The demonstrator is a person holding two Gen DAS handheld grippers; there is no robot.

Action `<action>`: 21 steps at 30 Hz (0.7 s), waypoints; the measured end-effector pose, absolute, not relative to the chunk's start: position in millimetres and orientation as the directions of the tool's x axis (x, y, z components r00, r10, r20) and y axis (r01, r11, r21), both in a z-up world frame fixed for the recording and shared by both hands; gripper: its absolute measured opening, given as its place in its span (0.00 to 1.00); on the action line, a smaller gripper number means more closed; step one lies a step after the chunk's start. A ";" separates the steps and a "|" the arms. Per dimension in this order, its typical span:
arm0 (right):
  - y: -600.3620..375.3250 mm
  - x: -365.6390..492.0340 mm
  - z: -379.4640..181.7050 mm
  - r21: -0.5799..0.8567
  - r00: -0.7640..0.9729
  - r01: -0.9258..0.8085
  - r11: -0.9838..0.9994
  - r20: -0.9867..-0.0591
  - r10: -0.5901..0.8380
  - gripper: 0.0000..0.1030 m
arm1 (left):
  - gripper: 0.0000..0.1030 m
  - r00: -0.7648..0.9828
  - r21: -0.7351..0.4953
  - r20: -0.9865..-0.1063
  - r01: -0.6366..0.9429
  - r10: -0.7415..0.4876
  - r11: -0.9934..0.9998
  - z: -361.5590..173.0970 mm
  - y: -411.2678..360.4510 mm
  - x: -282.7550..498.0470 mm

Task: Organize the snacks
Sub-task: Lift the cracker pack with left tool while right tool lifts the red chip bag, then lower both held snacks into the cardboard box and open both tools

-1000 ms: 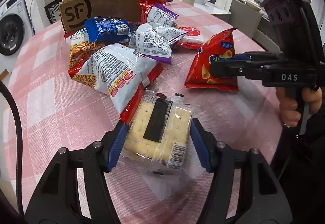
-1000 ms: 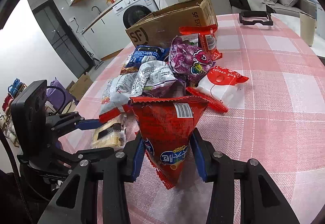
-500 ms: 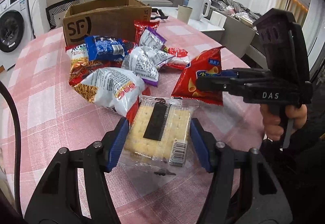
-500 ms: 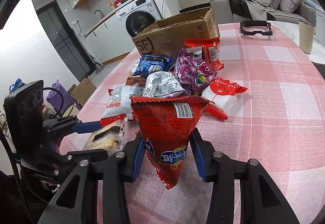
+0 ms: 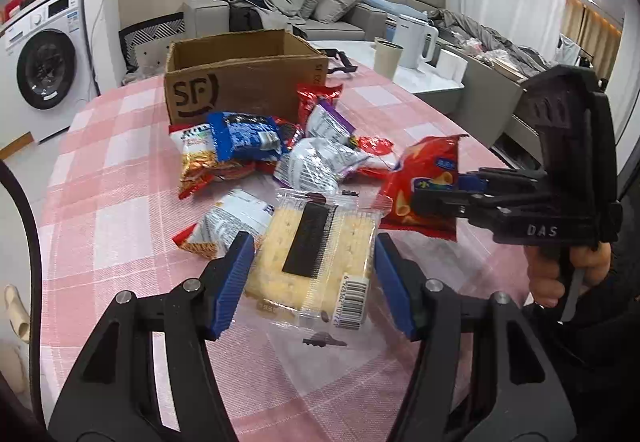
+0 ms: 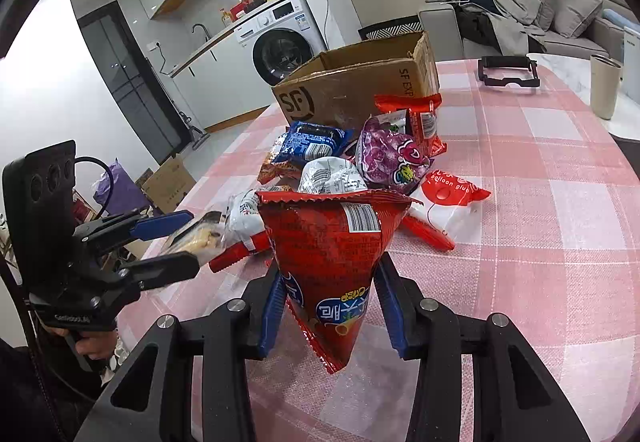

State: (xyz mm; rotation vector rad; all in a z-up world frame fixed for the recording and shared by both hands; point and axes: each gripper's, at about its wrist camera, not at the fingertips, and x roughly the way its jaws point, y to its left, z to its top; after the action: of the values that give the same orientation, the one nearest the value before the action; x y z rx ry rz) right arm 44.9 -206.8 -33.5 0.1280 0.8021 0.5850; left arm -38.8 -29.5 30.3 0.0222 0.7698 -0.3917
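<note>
My left gripper (image 5: 314, 282) is shut on a clear pack of crackers (image 5: 316, 258), held above the pink checked table (image 5: 112, 201). My right gripper (image 6: 332, 302) is shut on a red chips bag (image 6: 332, 262), also lifted off the cloth. From the left wrist view the red chips bag (image 5: 424, 185) and right gripper (image 5: 460, 189) show at the right; from the right wrist view the crackers (image 6: 200, 234) and left gripper (image 6: 176, 238) show at the left. A pile of snack bags (image 5: 260, 149) lies ahead, in front of an open cardboard box (image 5: 240, 81).
A cup (image 5: 387, 57) and a white kettle (image 5: 414, 41) stand beyond the table's far right side. A black frame-like object (image 6: 506, 71) lies on the far cloth. A washing machine (image 5: 44, 69) and a sofa (image 5: 320, 9) are behind.
Both grippers have risen with their packs, the left one more, so the snack pile and box now look farther away and lower in view.
</note>
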 end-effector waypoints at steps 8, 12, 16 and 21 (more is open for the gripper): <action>-205.7 49.2 -23.6 0.315 0.562 -0.448 0.837 -0.629 0.537 0.42 | 0.57 0.703 -0.109 -0.658 0.266 -0.270 0.958 37.2 -18.4 -21.0; -203.3 53.2 -19.8 0.308 0.566 -0.450 0.838 -0.627 0.535 0.42 | 0.57 0.725 -0.099 -0.647 0.227 -0.236 0.969 40.8 -14.2 -8.7; -200.5 61.2 -15.7 0.306 0.572 -0.450 0.839 -0.623 0.534 0.42 | 0.57 0.746 -0.089 -0.635 0.187 -0.201 0.978 43.9 -9.5 3.8; -196.4 77.2 -7.8 0.299 0.585 -0.450 0.841 -0.613 0.531 0.42 | 0.57 0.768 -0.078 -0.622 0.128 -0.149 0.989 50.0 -4.7 22.1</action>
State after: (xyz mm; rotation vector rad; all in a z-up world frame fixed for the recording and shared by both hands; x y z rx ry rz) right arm 77.2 -196.4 -7.8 0.1160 0.7532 0.5740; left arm 22.1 -4.7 50.0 -0.0320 0.6780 -0.1499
